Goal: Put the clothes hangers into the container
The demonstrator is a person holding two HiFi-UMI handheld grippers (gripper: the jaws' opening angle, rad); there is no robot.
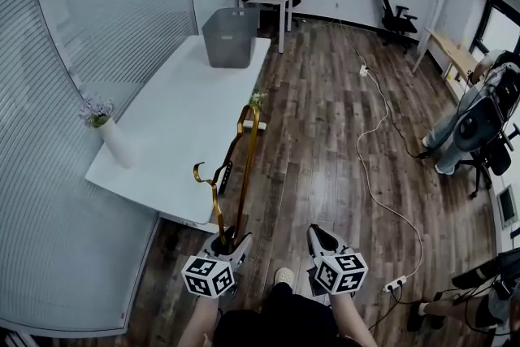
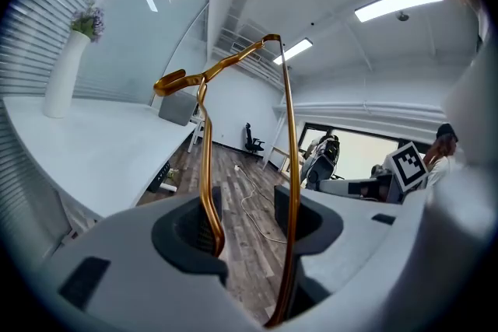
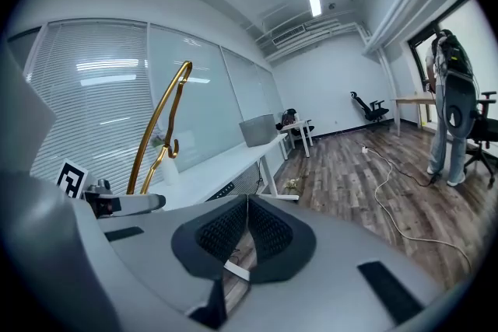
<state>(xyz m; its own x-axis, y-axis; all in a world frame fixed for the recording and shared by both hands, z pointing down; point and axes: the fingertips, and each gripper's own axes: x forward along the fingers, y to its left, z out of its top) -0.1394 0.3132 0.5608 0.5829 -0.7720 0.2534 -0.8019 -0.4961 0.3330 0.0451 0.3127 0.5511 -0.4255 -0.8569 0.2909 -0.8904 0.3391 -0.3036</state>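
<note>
The step in hand looks like the carry: a gold hanger is already picked up but is not yet at the container. In the head view the grey container stands at the far end of the white desk, upper middle of the frame. The hanger rises from the bottom centre, by the desk's near corner, well apart from the container.

The left hand-held gripper has its jaws part-way apart and clamped on the hanger. Its own view shows two gold wires running up between the pads, one against each side, with the hook curling off to the upper left. I cannot tell whether this is one hanger or more.

The right hand-held gripper sits lower centre of the head view. Its pads are pressed together with nothing between them.

A white vase with flowers stands near the desk's left edge, off the likely path. The next move probably calls for bringing the hanger along the desk to the far end and lifting it over the container's rim. There it should be tipped so that its long frame drops inside, and only then should the left jaws spread.
</note>
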